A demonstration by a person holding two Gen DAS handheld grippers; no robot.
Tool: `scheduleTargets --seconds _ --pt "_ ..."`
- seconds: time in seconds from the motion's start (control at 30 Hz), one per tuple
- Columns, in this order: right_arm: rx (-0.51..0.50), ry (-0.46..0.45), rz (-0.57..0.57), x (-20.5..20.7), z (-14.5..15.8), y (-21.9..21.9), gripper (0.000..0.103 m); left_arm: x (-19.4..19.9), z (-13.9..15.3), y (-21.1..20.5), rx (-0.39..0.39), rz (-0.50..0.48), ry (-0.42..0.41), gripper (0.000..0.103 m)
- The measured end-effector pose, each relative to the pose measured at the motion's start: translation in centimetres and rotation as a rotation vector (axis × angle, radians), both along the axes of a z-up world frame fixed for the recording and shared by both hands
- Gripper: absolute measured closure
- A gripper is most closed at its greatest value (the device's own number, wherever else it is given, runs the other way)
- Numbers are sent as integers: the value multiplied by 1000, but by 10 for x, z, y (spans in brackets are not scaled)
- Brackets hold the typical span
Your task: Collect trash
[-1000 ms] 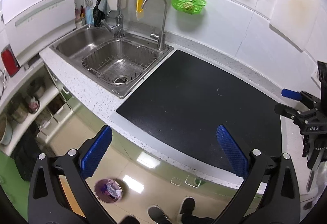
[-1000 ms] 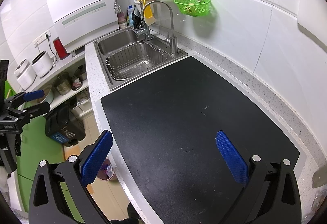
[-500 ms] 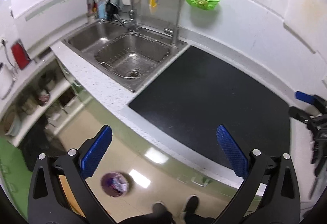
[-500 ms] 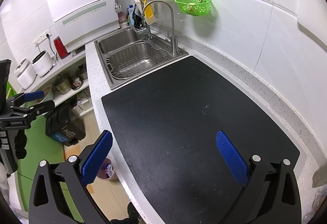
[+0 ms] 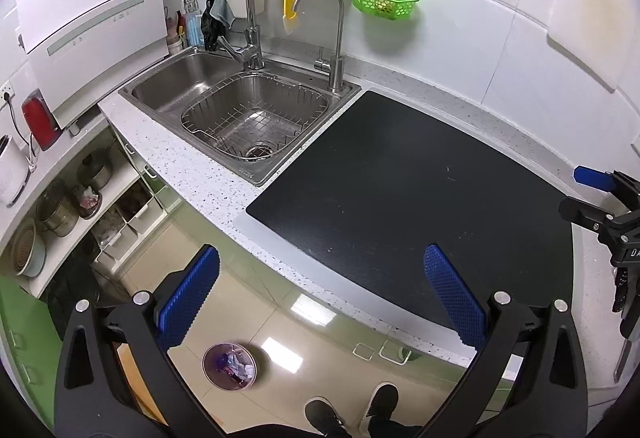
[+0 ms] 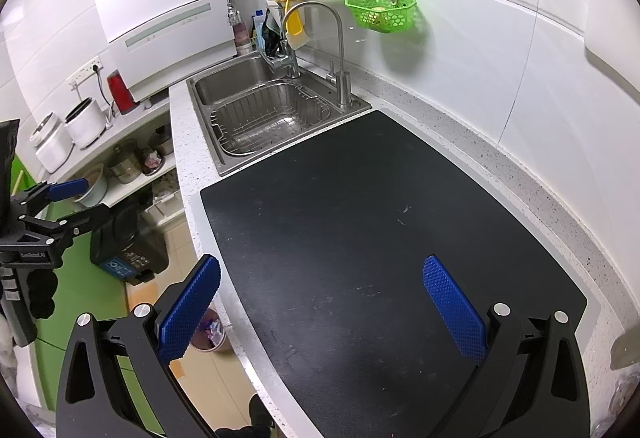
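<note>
Left hand-held gripper (image 5: 320,298) spread wide and empty, hanging past the front edge of the surface (image 5: 192,174) above the floor. Right hand-held gripper (image 6: 320,302) likewise released, gripping nothing, poised over the black mat (image 6: 360,222) near its front edge. Small round trash bin (image 5: 235,367) down on the floor below the front edge, crumpled trash (image 5: 236,362) inside. Steel sink (image 5: 240,110) with wire basket at the surface's left end.
</note>
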State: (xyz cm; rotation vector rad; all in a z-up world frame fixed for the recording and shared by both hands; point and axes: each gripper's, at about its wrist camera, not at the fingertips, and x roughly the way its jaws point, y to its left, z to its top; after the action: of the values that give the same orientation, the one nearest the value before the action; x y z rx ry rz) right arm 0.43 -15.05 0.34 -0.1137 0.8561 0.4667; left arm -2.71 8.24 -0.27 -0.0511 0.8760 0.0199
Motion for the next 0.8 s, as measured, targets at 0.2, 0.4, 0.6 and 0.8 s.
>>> scheduleTargets --seconds 0.2,0.4,0.6,0.8 --pt "1 0 0 -1 0 0 6 1 1 -1 2 -2 -1 3" --pt "1 0 -2 -1 0 0 6 2 1 -2 -1 1 -1 3" --pt "1 1 -2 -2 0 0 6 3 2 -4 -3 1 0 3" --pt "0 1 -1 -1 0 0 6 4 3 -6 -7 -1 -4 3"
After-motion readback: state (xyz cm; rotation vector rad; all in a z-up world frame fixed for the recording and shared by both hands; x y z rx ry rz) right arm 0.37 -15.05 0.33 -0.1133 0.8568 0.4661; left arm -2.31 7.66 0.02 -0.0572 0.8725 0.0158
